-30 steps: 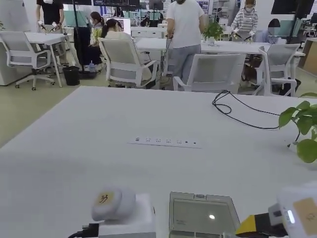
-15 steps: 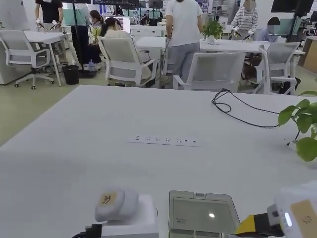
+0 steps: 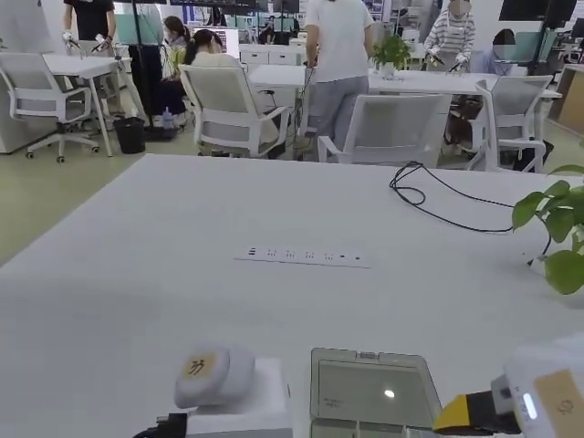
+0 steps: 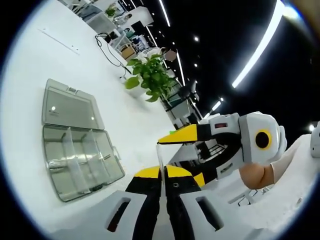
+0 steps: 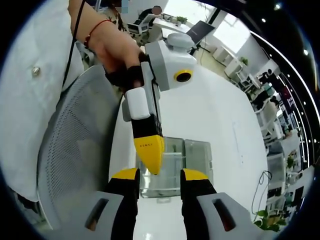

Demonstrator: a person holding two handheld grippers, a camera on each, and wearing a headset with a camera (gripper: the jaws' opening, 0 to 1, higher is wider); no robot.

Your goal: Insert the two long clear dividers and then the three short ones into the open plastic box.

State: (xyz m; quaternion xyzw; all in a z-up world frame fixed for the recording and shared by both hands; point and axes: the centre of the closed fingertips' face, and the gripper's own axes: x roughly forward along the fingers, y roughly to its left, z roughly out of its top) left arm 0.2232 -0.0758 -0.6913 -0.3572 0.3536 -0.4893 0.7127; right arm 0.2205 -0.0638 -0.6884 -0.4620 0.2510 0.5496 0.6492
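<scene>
The open clear plastic box (image 4: 80, 162) lies flat on the white table with its lid (image 4: 67, 107) folded back, and clear dividers stand in its base. My left gripper (image 4: 164, 172) is shut on a thin clear divider (image 4: 160, 155) that stands up between its yellow tips. My right gripper (image 5: 160, 175) is open, and the left gripper's yellow tip (image 5: 150, 152) hangs between its jaws above the box (image 5: 172, 175). In the left gripper view the right gripper's yellow jaw (image 4: 182, 135) sits at the divider's top edge. The head view catches the box lid (image 3: 370, 392).
A white power strip (image 3: 304, 257) is set into the table's middle, with a black cable (image 3: 438, 205) looping at the far right. A leafy green plant (image 3: 558, 233) stands at the right edge. Office chairs and people fill the room beyond the table.
The head camera has tipped slightly, which shifts the whole picture. The grippers and the box keep their places.
</scene>
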